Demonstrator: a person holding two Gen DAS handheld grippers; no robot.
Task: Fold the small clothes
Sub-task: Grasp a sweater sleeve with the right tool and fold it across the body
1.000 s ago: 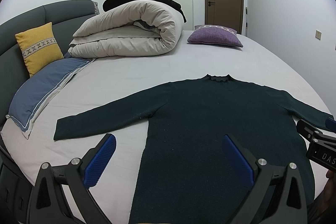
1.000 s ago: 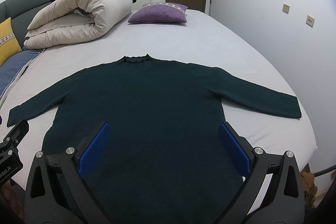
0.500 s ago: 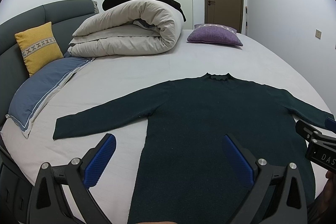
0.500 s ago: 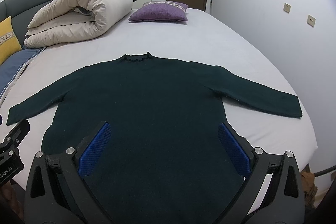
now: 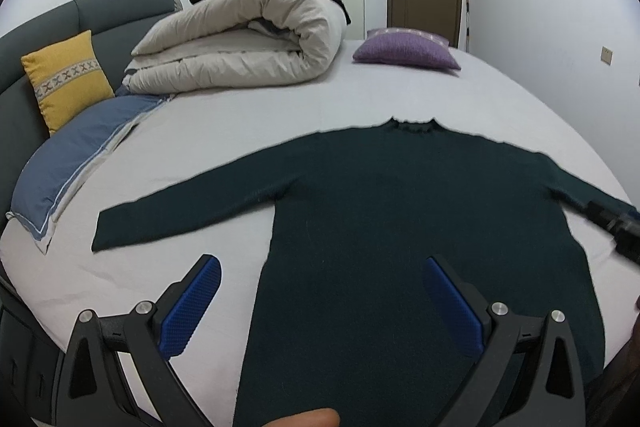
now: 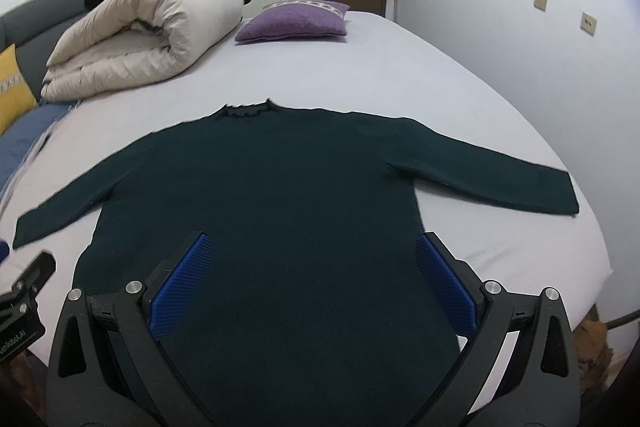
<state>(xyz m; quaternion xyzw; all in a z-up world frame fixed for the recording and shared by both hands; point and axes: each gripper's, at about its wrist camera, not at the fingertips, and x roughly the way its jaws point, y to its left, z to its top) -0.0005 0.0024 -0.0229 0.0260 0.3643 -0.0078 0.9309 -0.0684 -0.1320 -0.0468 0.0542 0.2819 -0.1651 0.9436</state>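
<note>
A dark green long-sleeved sweater lies flat on the bed, neck away from me, both sleeves spread out; it also shows in the right wrist view. My left gripper is open and empty, held above the sweater's lower left edge. My right gripper is open and empty, held above the sweater's lower body. The right gripper's body shows at the right edge of the left wrist view; the left gripper's body shows at the lower left of the right wrist view.
The bed has a light grey sheet. A rolled beige duvet, a purple cushion, a yellow cushion and a blue pillow lie at the far and left sides. The bed's right edge drops off.
Both grippers have moved slightly forward and a little lower toward the sweater. The right gripper's body has shifted in the left wrist view. The sweater has not moved.
</note>
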